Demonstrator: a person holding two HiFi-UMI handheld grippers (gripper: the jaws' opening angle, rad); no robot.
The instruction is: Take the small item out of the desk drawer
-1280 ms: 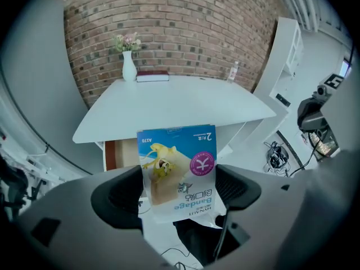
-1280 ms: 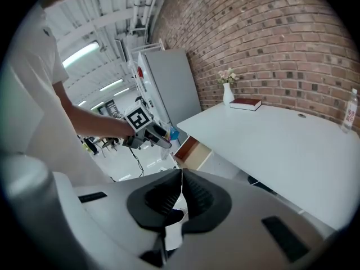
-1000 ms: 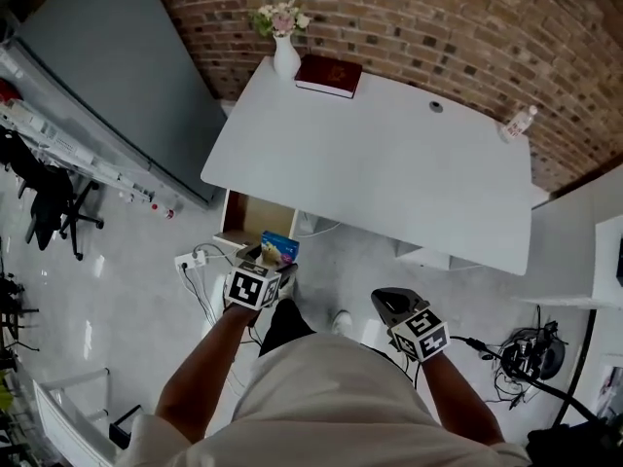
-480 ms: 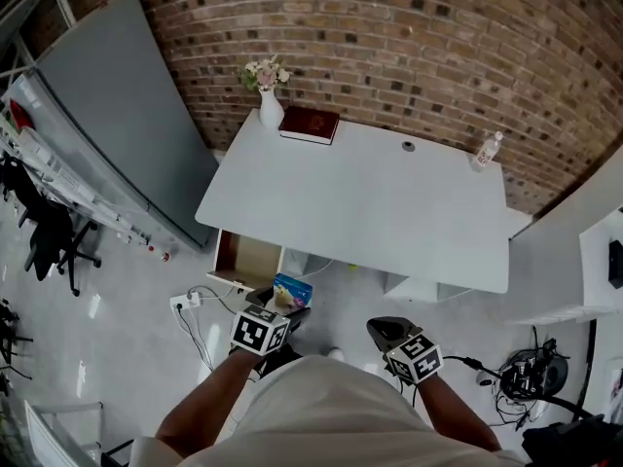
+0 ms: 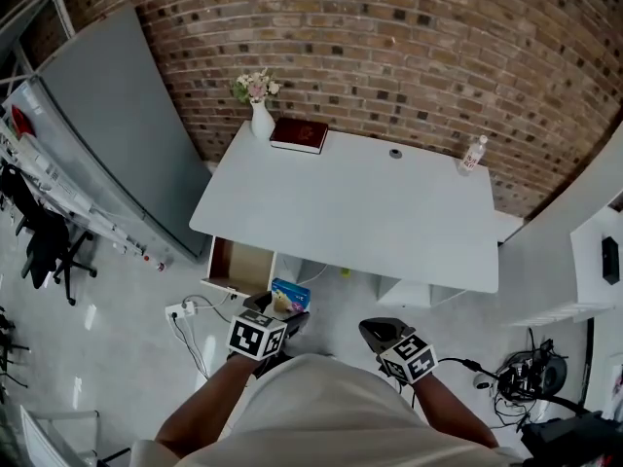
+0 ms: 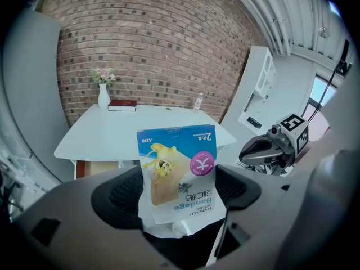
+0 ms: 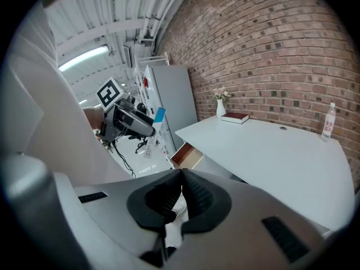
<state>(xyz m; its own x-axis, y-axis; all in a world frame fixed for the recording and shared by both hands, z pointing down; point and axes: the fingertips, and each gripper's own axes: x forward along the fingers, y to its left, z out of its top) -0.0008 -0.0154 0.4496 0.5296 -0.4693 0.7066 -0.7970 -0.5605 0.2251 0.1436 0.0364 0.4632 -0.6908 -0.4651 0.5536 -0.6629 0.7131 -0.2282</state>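
Bandage packet: the small blue and white bandage packet (image 6: 177, 173) is sitting out of the drawer, held up in the air in front of the desk, with its print upside down toward the left gripper view.
Left gripper: the left gripper (image 6: 179, 191) is clamping the packet, a pad pressing on either side edge.
Right gripper: the right gripper (image 7: 181, 198) is hanging low beside the person with its jaws pressed together on nothing.
Drawer: the drawer (image 5: 237, 266) is standing pulled out under the desk's left end, showing its brown inside; the packet is hovering just beside its front, apart from it.
Desk: the white desk (image 5: 360, 212) is standing against the brick wall.
Vase: a white vase (image 5: 261, 120) is standing upright at the far left corner, holding pale flowers (image 5: 253, 86).
Book: a dark red book (image 5: 299, 134) is lying flat just beside the vase.
Bottle: a small bottle (image 5: 472, 154) is standing upright near the far right corner; I cannot tell what it is holding.
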